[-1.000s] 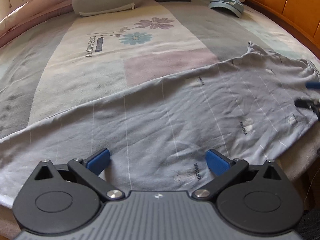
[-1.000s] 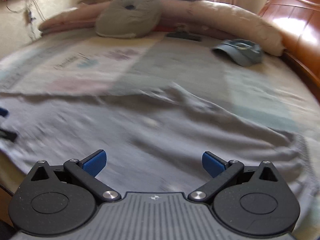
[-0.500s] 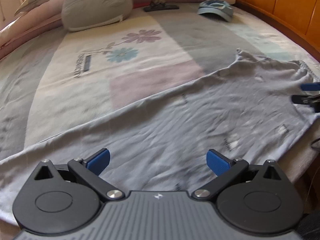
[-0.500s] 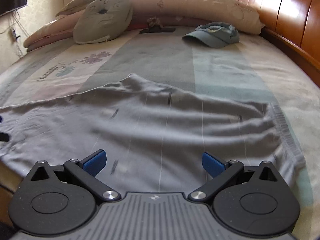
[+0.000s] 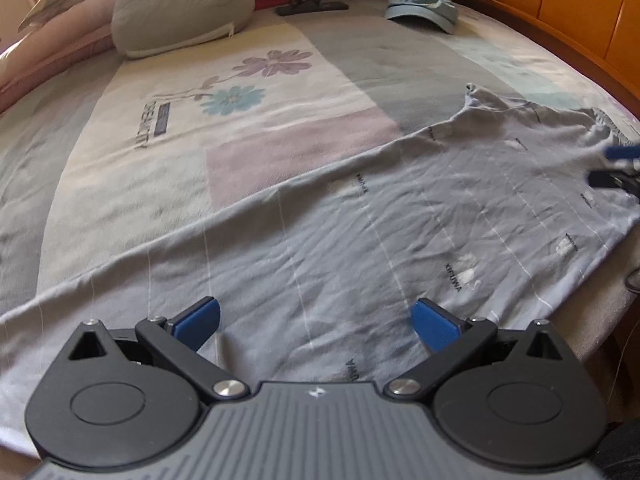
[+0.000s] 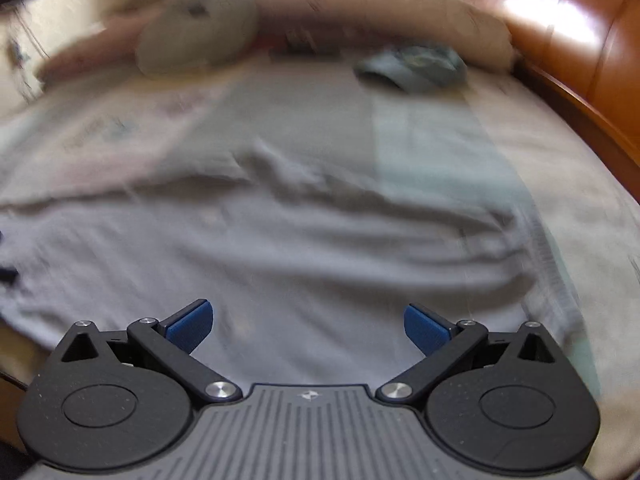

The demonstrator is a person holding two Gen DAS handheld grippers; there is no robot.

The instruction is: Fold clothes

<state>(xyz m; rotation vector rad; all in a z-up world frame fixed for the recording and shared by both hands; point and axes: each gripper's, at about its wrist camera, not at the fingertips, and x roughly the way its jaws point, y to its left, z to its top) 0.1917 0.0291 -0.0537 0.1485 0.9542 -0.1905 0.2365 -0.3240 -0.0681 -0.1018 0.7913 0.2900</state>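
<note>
Grey garment (image 5: 360, 248) lies unmoved; right claw (image 6: 306, 326) view has blurred.

The left wrist view now sits slightly farther right over the bed than half a second ago: the flower print (image 5: 256, 80) lies nearer the frame centre, and the cap (image 5: 422, 4) lies farther right. The grey garment (image 5: 360, 248) now reads sharp, with its printed lettering legible, where it was smeared half a second ago. The right wrist view is now motion-blurred, where it was sharp half a second ago. In that view the cap (image 6: 416, 66) appears lower and the pillow (image 6: 200, 32) more central.
</note>
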